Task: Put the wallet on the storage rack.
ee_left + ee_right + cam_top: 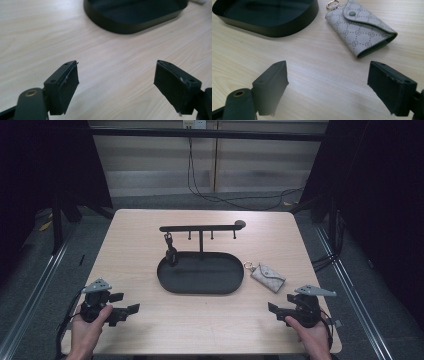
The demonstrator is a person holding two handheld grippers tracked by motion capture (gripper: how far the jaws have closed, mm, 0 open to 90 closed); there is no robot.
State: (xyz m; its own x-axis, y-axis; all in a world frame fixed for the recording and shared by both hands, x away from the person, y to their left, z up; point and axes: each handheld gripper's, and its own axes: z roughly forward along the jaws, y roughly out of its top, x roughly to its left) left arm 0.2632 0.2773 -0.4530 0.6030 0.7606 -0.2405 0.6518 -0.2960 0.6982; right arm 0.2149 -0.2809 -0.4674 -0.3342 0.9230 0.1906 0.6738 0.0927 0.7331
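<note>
Left claw (pixel 131 312) and right claw (pixel 272 309) hovering gaping, empty, over worktop (pixel 210 330) — key pouch (pixel 268 277) lying beside tray (pixel 200 287), not yet hung; one item hanging on rack (pixel 200 227)

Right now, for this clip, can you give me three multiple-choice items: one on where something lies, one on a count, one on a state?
1. Where does the grey pouch lie?
A. In the black tray
B. On the table, right of the black tray
C. On the rack

2. How many items hang from the rack?
A. None
B. One
C. Three

3. How is the right tool?
A. Open, holding nothing
B. Shut on the pouch
C. Shut on the tray rim

Answers:
1 B: the high view shows it on bare wood beside the tray.
2 B: one dark item hangs at the bar's left end; the other pegs are bare.
3 A: its jaws stand wide apart over bare table.
</note>
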